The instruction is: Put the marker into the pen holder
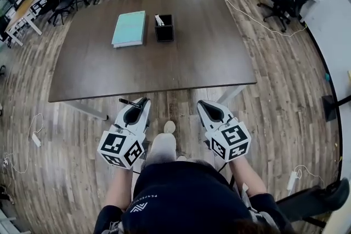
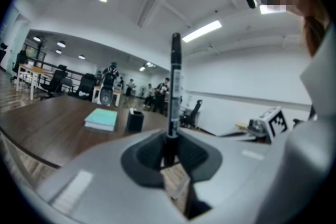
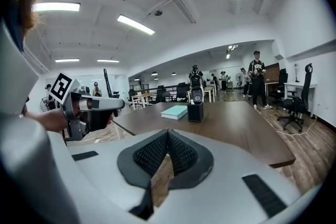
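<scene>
Clamping a slim, cylindrical black marker [image 2: 175,76] is the left gripper [image 2: 169,144].

Count around the one table [image 1: 192,57]
One book [image 1: 129,28], one holder [image 1: 164,30], one marker [image 2: 175,76], two grippers: left gripper [image 1: 143,102], right gripper [image 1: 201,103].

Teal book [image 1: 129,29] and black pen holder [image 1: 164,28] side by side on brown table [image 1: 181,57]

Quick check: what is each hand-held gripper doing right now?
Left hand-held gripper: shut on the marker.
Right hand-held gripper: shut, nothing between its jaws.
</scene>
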Demonstrator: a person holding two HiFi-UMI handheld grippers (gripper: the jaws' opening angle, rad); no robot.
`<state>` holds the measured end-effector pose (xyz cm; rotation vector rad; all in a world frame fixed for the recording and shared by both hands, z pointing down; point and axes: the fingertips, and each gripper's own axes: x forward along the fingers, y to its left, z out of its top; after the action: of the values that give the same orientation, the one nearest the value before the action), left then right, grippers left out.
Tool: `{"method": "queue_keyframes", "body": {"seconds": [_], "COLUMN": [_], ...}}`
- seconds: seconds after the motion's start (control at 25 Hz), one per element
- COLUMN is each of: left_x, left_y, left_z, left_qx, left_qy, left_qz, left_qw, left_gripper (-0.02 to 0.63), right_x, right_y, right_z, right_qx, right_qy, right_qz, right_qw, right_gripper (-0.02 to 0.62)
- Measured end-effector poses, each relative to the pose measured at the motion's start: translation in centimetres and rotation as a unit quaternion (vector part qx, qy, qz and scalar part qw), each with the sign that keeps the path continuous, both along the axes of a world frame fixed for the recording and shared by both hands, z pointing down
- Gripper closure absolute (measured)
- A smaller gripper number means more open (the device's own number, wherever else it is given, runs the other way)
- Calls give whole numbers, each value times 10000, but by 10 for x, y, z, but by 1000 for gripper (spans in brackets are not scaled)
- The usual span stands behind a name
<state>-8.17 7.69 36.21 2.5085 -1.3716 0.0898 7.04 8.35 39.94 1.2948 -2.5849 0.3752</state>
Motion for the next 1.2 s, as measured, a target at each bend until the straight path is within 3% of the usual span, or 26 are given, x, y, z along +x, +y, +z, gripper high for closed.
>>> {"method": "queue_keyframes", "body": {"seconds": [0.28,1.2], "left_x": [3,-11], "left_y": [-61,-235], "left_z": [-2,9], "left_qx": [10,-62], "left_qy": [282,290], "left_qz": [193,800], "left_qw": [9994,9964], "left_gripper": [558,558], "right_x": [-10,-46], "right_y": [-52,-218], "right_z": [-1,5], "right_qx": [-65,-271], "right_qy": [-72,112], "right_qz": [17,440], "right_qw": [10000,9986], "right_gripper": [595,595]}}
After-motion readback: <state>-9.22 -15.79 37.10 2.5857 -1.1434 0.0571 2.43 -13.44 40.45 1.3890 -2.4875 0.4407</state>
